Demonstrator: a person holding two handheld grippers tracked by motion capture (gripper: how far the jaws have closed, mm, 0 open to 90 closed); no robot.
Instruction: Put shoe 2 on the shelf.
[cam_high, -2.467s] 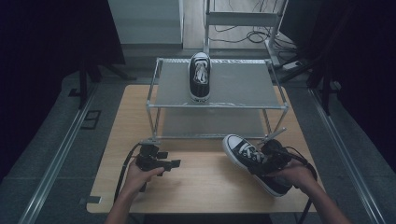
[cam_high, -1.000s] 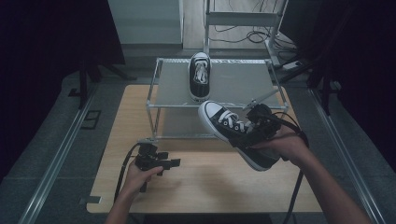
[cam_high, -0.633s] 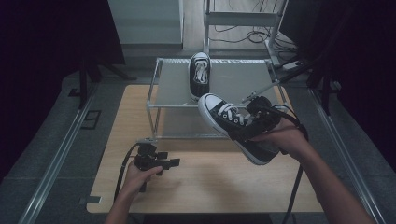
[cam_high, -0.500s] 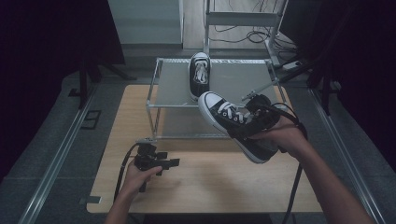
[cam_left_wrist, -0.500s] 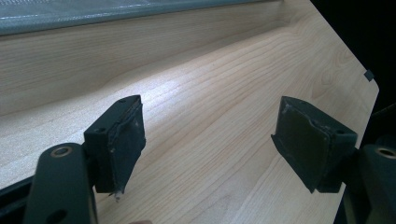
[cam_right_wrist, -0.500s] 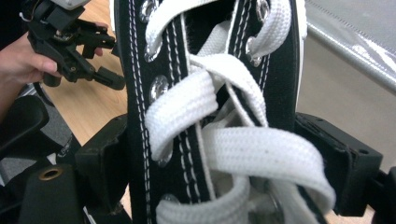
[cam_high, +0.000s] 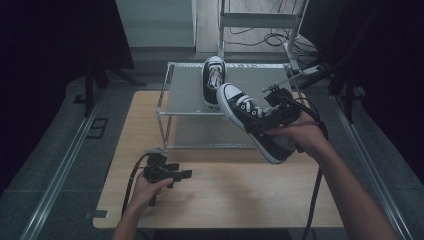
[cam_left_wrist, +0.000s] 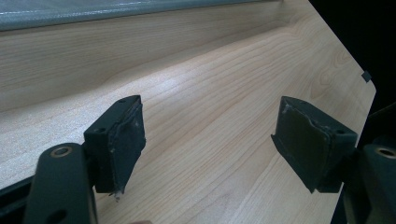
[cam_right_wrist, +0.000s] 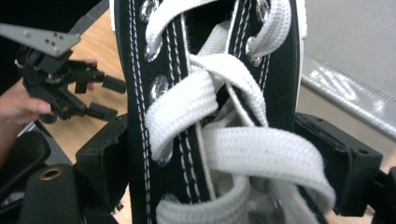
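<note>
Wooden table (cam_high: 225, 200), two sneakers (cam_high: 248, 116): one tight in right hand-held gripper (cam_high: 270, 117); left hand-held gripper (cam_left_wrist: 208, 140) ajar, empty.

The high view looks forward and down over the whole worktop (cam_high: 220, 200). The left claw (cam_left_wrist: 210, 140) camera skims close over the same wood. The right claw (cam_right_wrist: 210, 154) camera sits tight against the shoe (cam_right_wrist: 205, 112), with the worktop behind

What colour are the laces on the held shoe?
White laces on a black shoe; clearest in the right gripper view.
</note>
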